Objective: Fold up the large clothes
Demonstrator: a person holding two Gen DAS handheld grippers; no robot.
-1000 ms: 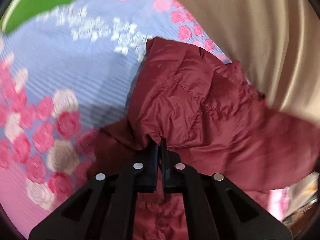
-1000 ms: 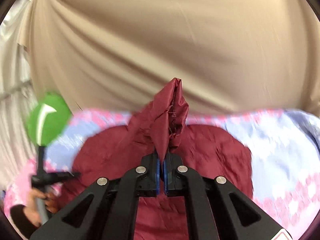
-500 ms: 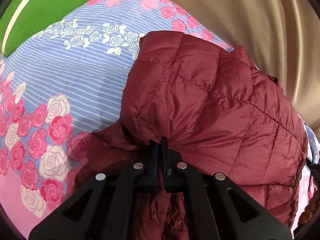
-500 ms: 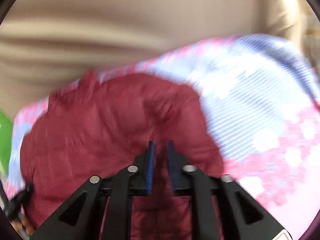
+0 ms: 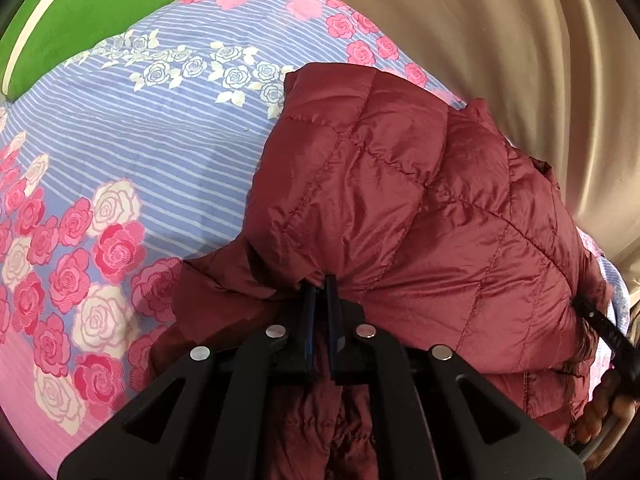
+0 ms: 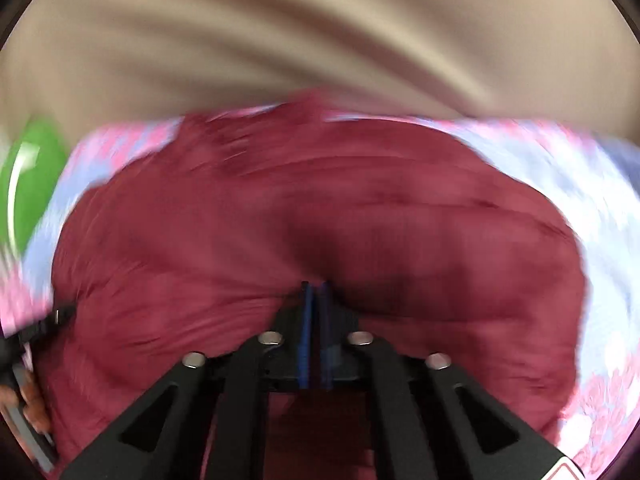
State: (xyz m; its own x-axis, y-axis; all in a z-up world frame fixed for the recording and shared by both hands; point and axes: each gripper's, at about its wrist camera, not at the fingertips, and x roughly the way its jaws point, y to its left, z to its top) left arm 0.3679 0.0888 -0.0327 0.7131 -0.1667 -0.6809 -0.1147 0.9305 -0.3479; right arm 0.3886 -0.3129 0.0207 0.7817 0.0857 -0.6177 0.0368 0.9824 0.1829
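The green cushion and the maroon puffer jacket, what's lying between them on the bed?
Only bare floral bedsheet lies between the green cushion and the maroon puffer jacket; nothing else rests there. The left wrist view shows it clearly; the right wrist view is blurred.

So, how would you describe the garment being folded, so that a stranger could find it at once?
Look at the bedsheet, blue-striped with pink roses, in front of the beige curtain. On its right side lies the jacket, gripped by the left hand-held gripper. It is the only dark red, shiny, quilted thing there; the green cushion is plain.
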